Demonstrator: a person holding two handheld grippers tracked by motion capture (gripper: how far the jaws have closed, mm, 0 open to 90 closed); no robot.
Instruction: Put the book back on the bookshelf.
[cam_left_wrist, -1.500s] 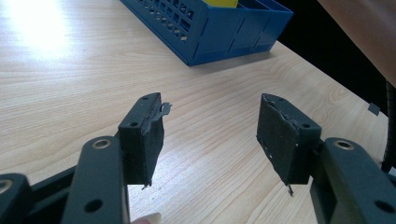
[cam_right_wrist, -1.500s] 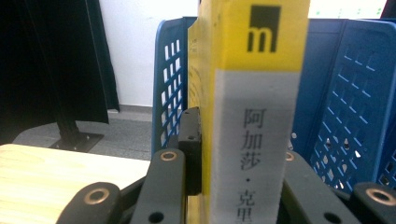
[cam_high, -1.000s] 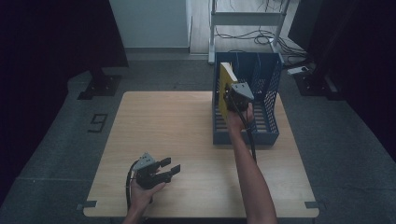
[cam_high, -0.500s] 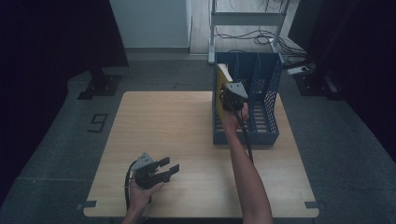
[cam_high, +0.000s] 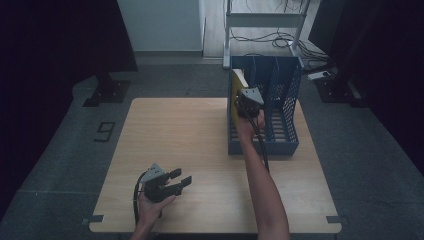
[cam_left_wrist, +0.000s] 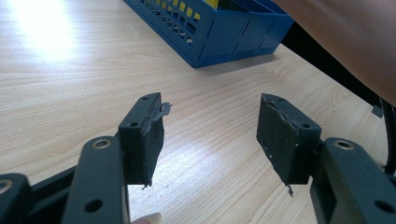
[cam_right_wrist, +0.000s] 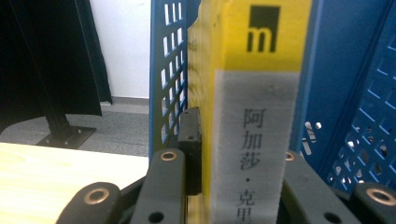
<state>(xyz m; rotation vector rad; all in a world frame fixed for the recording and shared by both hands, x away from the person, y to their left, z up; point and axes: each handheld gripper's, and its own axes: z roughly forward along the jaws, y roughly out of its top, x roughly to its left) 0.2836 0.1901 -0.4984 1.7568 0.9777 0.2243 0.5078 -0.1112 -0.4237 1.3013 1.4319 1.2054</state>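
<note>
Right gripper view: fingers (cam_right_wrist: 189, 140) clamp yellow book (cam_right_wrist: 254, 116), spine lettering legible.

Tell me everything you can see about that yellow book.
The book stands upright in the leftmost slot of the blue rack. Its spine is yellow at the top with a small black square logo, grey below with dark Chinese characters. The page edges look pale and slightly rough. The right gripper clamps it from both sides, one black pad flat against its cover.

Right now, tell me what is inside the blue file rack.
In the blue file rack, a yellow book stands upright in the leftmost slot, clamped by the right gripper. The other slots look empty; the book's lower part is hidden.
</note>
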